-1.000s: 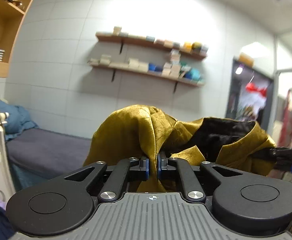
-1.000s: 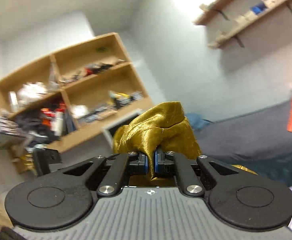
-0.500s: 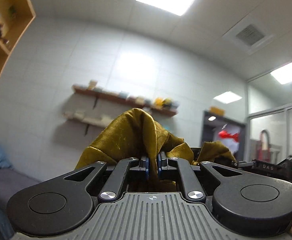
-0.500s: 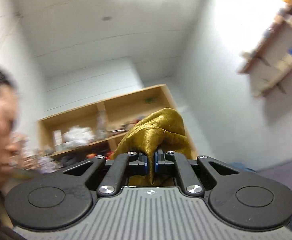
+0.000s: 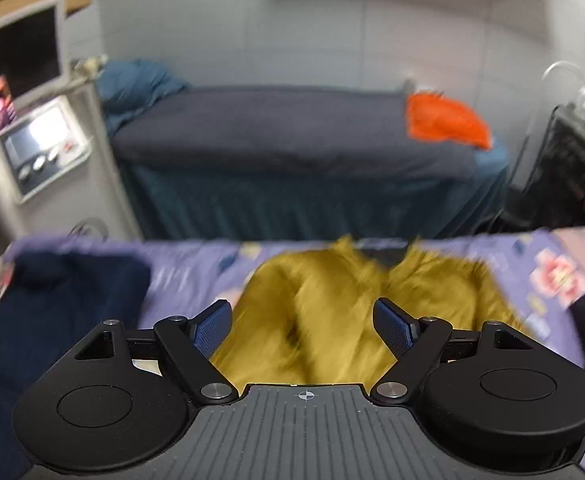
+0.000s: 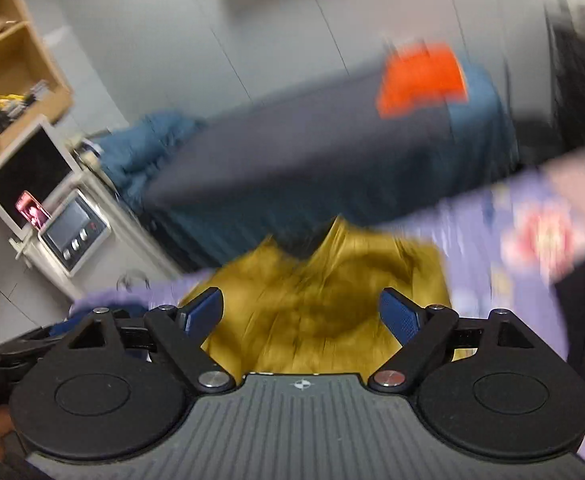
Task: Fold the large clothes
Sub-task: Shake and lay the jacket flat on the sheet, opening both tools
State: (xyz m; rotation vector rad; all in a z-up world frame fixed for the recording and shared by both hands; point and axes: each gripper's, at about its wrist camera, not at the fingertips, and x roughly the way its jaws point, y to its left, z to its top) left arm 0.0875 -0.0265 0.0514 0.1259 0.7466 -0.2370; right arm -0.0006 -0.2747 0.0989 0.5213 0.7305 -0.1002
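The mustard-gold garment (image 5: 332, 320) lies in a loose, rumpled heap on the lilac floral bedsheet (image 5: 532, 264), toward the far edge of the bed, with its collar or neck opening pointing at that edge. No clean fold shows in either view, so the folding looks barely begun: the cloth would first need spreading flat, then folding.

The left gripper (image 5: 304, 322) is opening, its blue ribbed fingers (image 5: 212, 326) spread wide with nothing pinched between them; the garment only lies beyond and below the gap. The right gripper (image 6: 302, 316) is opening too, its fingers (image 6: 400, 318) apart and free of the cloth.

The fabric has a satiny sheen and soft, deep creases, so it probably slides easily. A dark navy garment (image 5: 52, 320) lies at the bed's left side, matte and heavier-looking. Motion blur hides finer detail.
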